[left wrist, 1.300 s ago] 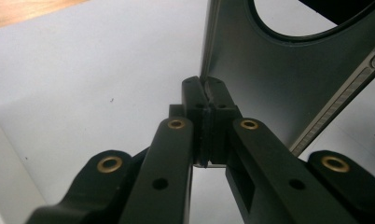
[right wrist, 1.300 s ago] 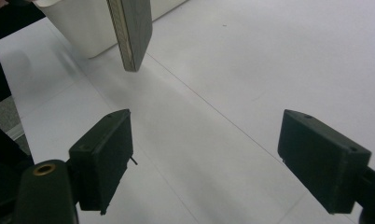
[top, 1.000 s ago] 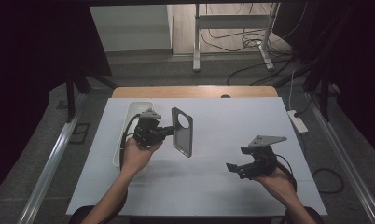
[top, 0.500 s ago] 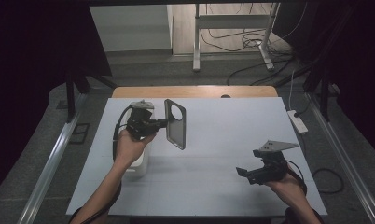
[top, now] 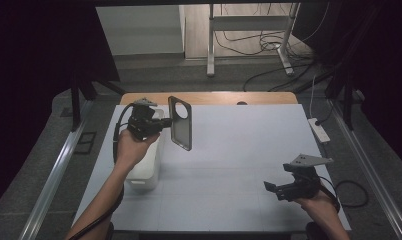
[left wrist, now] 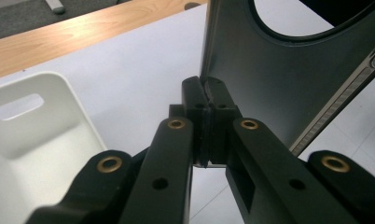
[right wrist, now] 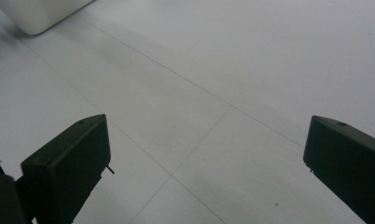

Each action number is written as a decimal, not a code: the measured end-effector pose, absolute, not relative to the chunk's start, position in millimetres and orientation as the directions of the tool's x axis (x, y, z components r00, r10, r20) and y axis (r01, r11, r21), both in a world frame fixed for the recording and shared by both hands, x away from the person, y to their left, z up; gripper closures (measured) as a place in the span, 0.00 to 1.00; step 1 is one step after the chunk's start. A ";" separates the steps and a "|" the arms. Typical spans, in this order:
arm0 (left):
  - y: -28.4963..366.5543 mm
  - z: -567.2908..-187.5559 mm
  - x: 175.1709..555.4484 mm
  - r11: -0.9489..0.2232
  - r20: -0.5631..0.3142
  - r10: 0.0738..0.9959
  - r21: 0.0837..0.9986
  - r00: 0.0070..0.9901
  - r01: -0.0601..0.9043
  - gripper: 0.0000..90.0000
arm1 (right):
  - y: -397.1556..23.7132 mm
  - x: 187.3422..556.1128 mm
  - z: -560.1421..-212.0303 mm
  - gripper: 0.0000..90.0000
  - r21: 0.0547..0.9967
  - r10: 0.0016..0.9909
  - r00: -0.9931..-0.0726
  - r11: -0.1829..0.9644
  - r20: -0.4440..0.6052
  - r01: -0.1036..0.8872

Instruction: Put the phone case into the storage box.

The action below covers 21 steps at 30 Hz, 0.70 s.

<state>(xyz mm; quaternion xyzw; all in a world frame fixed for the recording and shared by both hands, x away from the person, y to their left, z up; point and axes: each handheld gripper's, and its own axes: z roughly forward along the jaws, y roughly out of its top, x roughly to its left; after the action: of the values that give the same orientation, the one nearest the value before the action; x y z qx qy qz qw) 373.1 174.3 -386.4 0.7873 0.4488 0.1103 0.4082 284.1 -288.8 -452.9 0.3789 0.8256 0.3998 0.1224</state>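
Observation:
A dark phone case with a round camera hole hangs upright above the white table, and my left gripper is shut on its edge. In the left gripper view the jaws pinch the case at its rim, the left gripper pressed tight. Below that hand stands a white bin. My right gripper is low near the table's front right corner; its jaws have just been opening. In the right gripper view the right gripper stands open with bare tabletop between the jaws.
The bin looks hollow with a handle slot, and its corner shows far off. A wooden strip runs along the table's far edge. A power strip lies at the right edge. Metal stand legs and cables are beyond.
My left hand has lifted the phone case and carried it left and farther back, over the bin. My right hand has drawn back toward the front right corner, its jaws a little wider.

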 end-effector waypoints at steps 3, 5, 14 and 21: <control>178.0 -384.8 375.8 -0.261 -0.188 0.805 0.739 0.562 0.621 0.99 | -293.6 282.5 -453.0 0.00 0.754 0.735 -0.671 0.385 0.099 0.532; 180.7 -383.7 377.3 -0.259 -0.185 0.810 0.738 0.556 0.623 0.99 | -297.2 280.8 -453.5 0.00 0.756 0.742 -0.663 0.376 0.100 0.535; 194.6 -375.8 384.8 -0.238 -0.177 0.833 0.740 0.524 0.629 0.99 | -314.9 272.2 -454.9 0.00 0.760 0.785 -0.611 0.332 0.106 0.558; 205.6 -373.3 389.9 -0.222 -0.176 0.850 0.736 0.497 0.640 0.99 | -319.1 271.8 -455.1 0.00 0.764 0.796 -0.591 0.302 0.126 0.570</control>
<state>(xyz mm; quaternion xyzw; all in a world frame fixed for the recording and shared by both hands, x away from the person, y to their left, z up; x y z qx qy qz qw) 389.9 205.6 -373.3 0.7703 0.4835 0.1332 0.3938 271.8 -319.1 -455.1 0.4297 0.7947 0.4052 0.1399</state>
